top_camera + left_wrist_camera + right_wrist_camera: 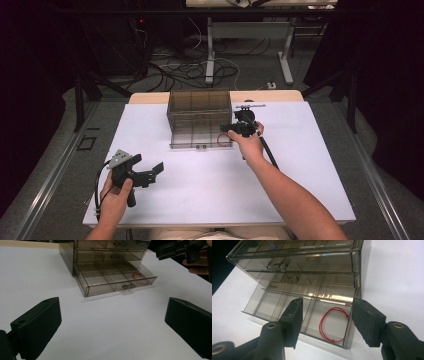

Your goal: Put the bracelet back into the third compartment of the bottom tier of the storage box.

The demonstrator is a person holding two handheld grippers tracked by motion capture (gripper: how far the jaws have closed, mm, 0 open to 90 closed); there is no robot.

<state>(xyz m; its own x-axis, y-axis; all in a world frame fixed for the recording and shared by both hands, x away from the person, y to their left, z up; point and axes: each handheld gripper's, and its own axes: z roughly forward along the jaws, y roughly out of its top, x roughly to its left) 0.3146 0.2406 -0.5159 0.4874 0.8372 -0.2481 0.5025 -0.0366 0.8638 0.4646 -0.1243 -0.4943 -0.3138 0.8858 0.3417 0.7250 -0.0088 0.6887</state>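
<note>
Right, the right gripper [325, 322] hangs just above the pulled-out bottom drawer [297, 312] of the clear drawer unit [200, 117], jaws apart and empty. A red cord loop [334, 325] lies in the drawer's end compartment, likely the target. The left gripper [137, 172] waits low near the table's [300, 160] front-left, tilted, jaws spread wide.

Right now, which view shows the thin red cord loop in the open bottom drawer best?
The right gripper view: the thin red cord loop lies large and whole between the open right gripper's jaws, in the end compartment of the smoky clear plastic drawer unit. The left gripper view shows it small. The high view gives a faint red arc.
</note>
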